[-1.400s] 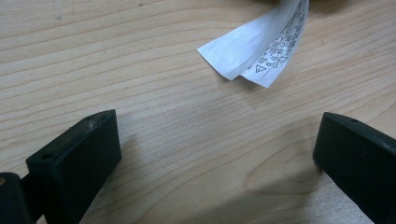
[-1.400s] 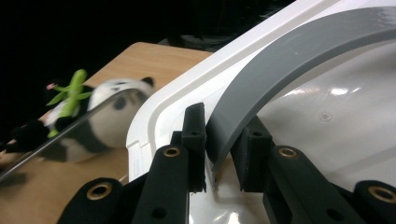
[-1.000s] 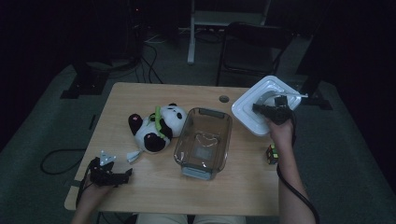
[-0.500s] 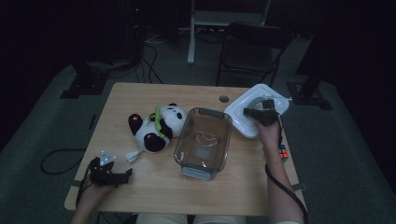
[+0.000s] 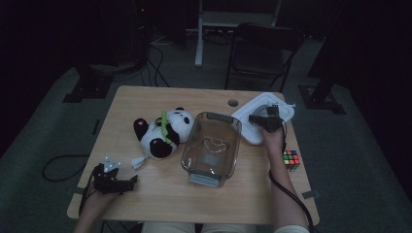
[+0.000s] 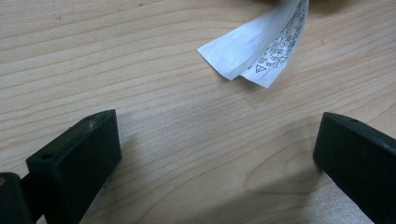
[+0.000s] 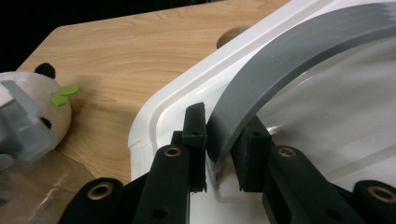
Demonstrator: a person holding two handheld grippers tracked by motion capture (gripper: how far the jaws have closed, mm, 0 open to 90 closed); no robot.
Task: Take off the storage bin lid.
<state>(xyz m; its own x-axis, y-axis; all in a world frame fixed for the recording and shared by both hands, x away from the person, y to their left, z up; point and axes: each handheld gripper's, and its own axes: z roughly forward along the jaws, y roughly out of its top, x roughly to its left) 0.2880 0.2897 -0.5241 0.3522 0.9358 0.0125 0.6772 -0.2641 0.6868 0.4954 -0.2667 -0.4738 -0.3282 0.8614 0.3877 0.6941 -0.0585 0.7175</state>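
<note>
High view puts your right gripper (image 5: 266,120) at the table's far right corner, on the white rectangular plastic lid with the grey curved handle (image 5: 281,108); the lid lies just beside the clear rectangular glass baking dish (image 5: 212,148), its near-left edge close to the dish's far-right rim; right gripper view shows the two black jaws clamped on the near end of the grey handle band (image 7: 280,60), one pad on each side of it, with the lid's white raised rim directly to the left; past that rim lie bare light wooden tabletop (image 7: 135,56) and a round cable hole (image 5: 233,103).

Around you: the black-and-white plush panda with a green leaf (image 5: 163,133) lies left of the dish, touching or nearly touching its left wall; the multicoloured puzzle cube (image 5: 290,159) sits near the table's right edge, just beside your right forearm; the dish stands between the lid and the panda.

Your left gripper (image 5: 115,181) rests low at the near-left corner, well apart from the dish; left gripper view shows its jaws wide apart over bare wood, nothing between them, with the panda's white printed fabric tag (image 6: 264,49) lying ahead of the pads, untouched.
</note>
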